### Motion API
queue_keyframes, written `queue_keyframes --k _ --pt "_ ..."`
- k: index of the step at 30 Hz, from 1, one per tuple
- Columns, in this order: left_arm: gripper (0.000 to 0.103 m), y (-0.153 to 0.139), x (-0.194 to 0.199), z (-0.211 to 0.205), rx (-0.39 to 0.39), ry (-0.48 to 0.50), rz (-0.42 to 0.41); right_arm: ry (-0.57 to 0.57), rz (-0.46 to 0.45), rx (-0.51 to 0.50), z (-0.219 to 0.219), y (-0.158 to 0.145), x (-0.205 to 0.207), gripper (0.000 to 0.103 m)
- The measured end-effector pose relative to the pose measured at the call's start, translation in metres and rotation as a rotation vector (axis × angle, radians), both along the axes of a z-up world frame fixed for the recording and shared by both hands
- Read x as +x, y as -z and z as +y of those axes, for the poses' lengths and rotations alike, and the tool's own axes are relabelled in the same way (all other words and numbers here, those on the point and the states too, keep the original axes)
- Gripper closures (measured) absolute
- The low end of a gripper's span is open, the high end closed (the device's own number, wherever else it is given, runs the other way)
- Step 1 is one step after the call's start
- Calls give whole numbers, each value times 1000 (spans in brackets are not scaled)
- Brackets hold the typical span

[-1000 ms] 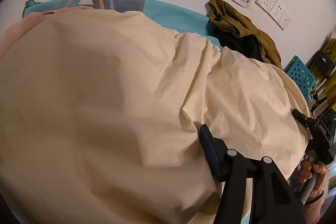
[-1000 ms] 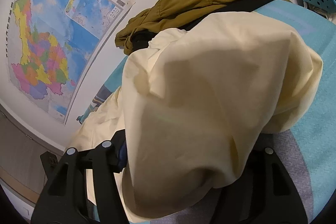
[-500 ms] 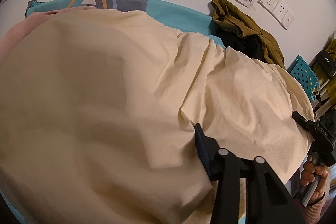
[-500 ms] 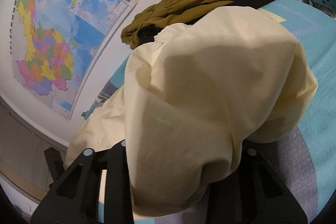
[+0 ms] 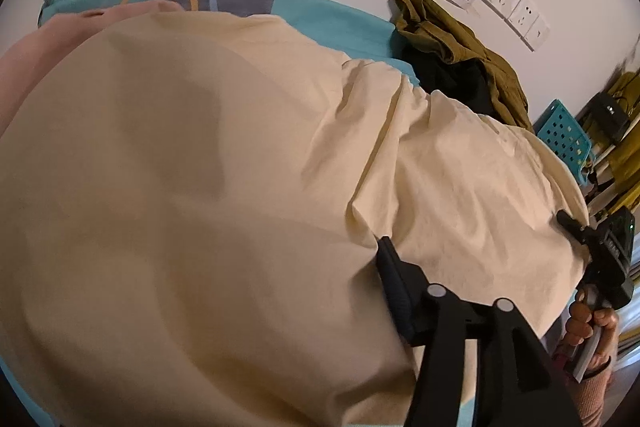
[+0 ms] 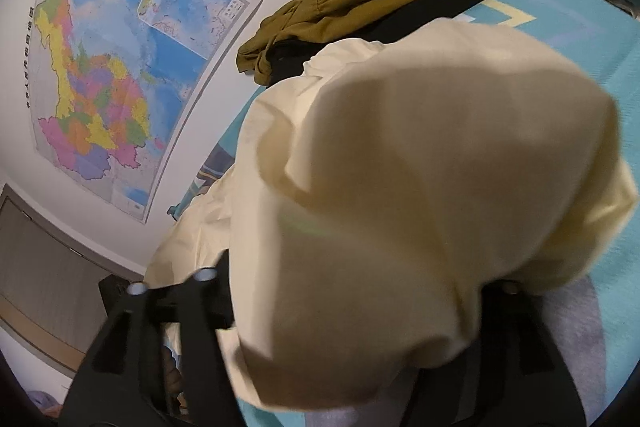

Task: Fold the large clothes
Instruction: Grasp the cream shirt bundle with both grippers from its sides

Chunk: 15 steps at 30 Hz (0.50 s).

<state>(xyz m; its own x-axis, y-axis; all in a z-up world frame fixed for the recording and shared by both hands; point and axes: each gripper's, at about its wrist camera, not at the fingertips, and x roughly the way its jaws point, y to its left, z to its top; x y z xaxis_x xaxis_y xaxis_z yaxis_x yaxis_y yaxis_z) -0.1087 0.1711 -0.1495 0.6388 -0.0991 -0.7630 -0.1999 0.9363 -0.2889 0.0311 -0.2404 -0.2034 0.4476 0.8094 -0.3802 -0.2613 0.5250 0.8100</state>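
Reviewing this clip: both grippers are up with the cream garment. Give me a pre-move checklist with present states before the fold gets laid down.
1. Left gripper has cloth: ok, the cream garment drapes over its fingers; jaw closure hidden, cannot tell.
2. Right gripper has cloth: ok, fabric bunches over it; closure cannot tell.
3. Garment smooth between the grippers: not ok, creases run up from the left grip.
4. Landing area on the teal bedspread: cannot tell, mostly hidden by cloth.
5. Olive jacket clear of the fold: cannot tell, the garment's far edge lies right beside it.
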Motion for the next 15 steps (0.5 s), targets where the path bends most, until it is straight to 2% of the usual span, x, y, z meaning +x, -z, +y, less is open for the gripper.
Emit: queue_keyframes --k 3,5,8,15 --pt "41 1 6 -3 15 3 -6 1 -28 -45 11 -4 1 34" --pt "41 1 8 -5 36 1 -8 9 -37 -71 14 -4 2 51" --pt "53 2 8 -8 53 -6 -10 3 -34 -53 14 -2 3 67" --pt "70 -2 7 -9 54 -5 -14 -13 -46 -24 10 -11 -2 77"
